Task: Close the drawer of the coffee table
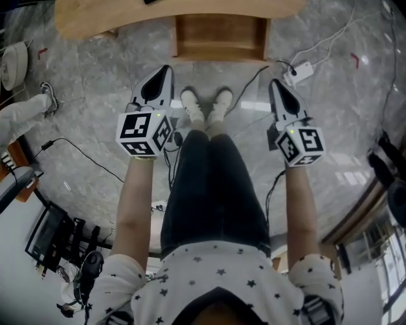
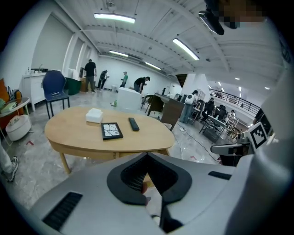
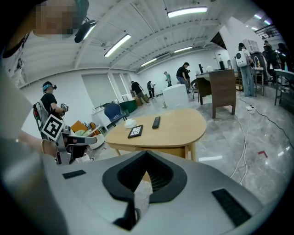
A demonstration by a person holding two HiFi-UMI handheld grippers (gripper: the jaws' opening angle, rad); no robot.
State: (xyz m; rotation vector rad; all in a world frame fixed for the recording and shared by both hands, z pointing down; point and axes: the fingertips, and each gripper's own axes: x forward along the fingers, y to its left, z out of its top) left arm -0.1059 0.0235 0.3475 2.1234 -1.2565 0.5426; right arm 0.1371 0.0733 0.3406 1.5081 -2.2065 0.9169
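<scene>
The wooden coffee table (image 1: 114, 19) lies at the top of the head view, and its drawer (image 1: 220, 37) stands pulled out toward me. Both grippers hang over the floor short of the table, one on each side of my legs. My left gripper (image 1: 166, 68) is shut and empty, to the lower left of the drawer. My right gripper (image 1: 273, 82) is shut and empty too, to its lower right. The left gripper view has the tabletop (image 2: 78, 131) beyond the shut left gripper (image 2: 147, 155). In the right gripper view the table (image 3: 179, 126) lies past the shut right gripper (image 3: 147, 152).
On the table lie a white box (image 2: 94, 115), a black framed tile (image 2: 111, 130) and a remote (image 2: 133, 124). A white power strip (image 1: 299, 71) with cables lies on the marble floor right of the drawer. My shoes (image 1: 206, 105) stand before the drawer. A blue chair (image 2: 55, 89) and people are far behind.
</scene>
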